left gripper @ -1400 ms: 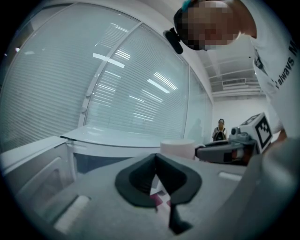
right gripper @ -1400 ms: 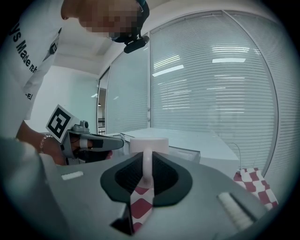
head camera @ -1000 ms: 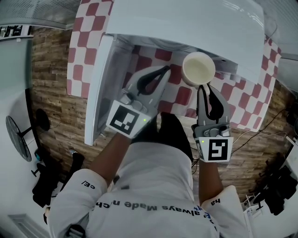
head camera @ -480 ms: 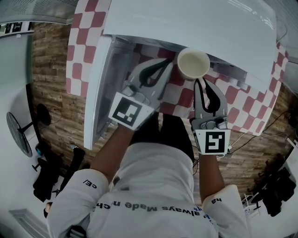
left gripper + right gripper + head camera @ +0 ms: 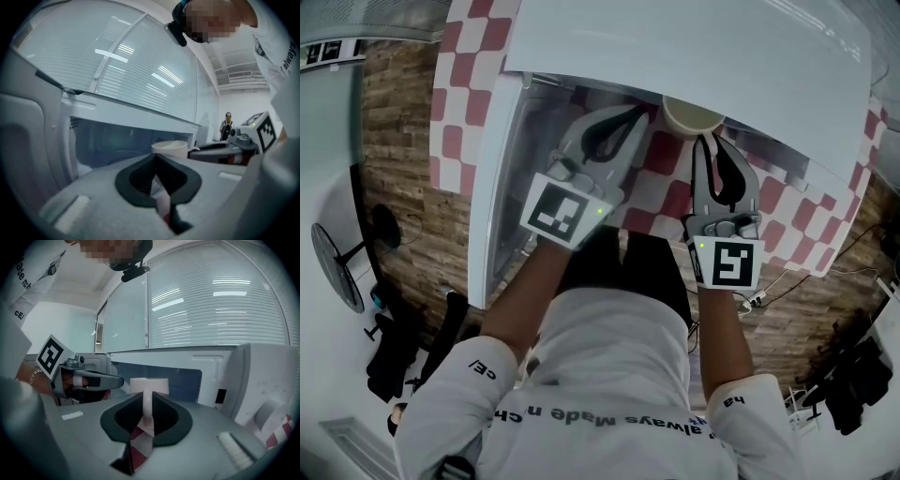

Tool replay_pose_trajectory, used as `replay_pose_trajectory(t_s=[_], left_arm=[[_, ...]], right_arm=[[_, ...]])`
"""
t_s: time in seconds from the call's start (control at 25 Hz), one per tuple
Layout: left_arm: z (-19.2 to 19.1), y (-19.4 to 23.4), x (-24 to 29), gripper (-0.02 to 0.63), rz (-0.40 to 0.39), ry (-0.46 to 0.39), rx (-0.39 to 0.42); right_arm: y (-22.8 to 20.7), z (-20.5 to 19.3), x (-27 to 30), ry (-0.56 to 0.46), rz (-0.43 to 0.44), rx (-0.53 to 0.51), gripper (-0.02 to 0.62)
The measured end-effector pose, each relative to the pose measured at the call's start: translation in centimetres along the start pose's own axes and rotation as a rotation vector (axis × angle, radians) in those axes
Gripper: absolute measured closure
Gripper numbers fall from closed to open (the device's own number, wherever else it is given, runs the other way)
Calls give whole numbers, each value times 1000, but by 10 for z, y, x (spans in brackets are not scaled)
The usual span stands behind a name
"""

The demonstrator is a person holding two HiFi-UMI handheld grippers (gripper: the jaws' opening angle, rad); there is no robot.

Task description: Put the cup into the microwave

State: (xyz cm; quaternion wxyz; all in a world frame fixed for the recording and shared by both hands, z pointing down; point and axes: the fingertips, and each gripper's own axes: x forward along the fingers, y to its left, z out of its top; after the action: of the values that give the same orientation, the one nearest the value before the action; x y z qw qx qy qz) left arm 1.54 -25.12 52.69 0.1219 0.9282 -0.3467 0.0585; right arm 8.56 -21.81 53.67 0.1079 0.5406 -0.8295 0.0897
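A white cup (image 5: 692,114) hangs at the mouth of the open white microwave (image 5: 694,47), its far rim hidden under the oven's top edge. My right gripper (image 5: 706,141) is shut on the cup's handle; the right gripper view shows the handle (image 5: 147,401) pinched between the jaws and the cup body (image 5: 149,385) in front of the dark cavity (image 5: 187,378). My left gripper (image 5: 635,117) sits just left of the cup, shut and holding nothing. From the left gripper view the cup (image 5: 169,148) shows past the closed jaw tips (image 5: 154,158).
The microwave door (image 5: 492,178) stands swung open at the left. The control panel (image 5: 267,394) lies right of the cavity. A red-and-white checked cloth (image 5: 666,187) covers the table below. A fan (image 5: 333,272) stands on the wooden floor far left.
The right gripper has carried the cup forward to the microwave opening, so its rim now slips under the oven's top edge. The left gripper has shifted slightly forward alongside.
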Motion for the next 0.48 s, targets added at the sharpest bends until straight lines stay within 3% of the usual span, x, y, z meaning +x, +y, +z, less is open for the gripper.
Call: replay_pose_trajectory(t_s=[0.48], left_arm=[[-14,34,15,603,58,5,9]], right_arm=[[-11,-9,43,-52,-45,8,554]])
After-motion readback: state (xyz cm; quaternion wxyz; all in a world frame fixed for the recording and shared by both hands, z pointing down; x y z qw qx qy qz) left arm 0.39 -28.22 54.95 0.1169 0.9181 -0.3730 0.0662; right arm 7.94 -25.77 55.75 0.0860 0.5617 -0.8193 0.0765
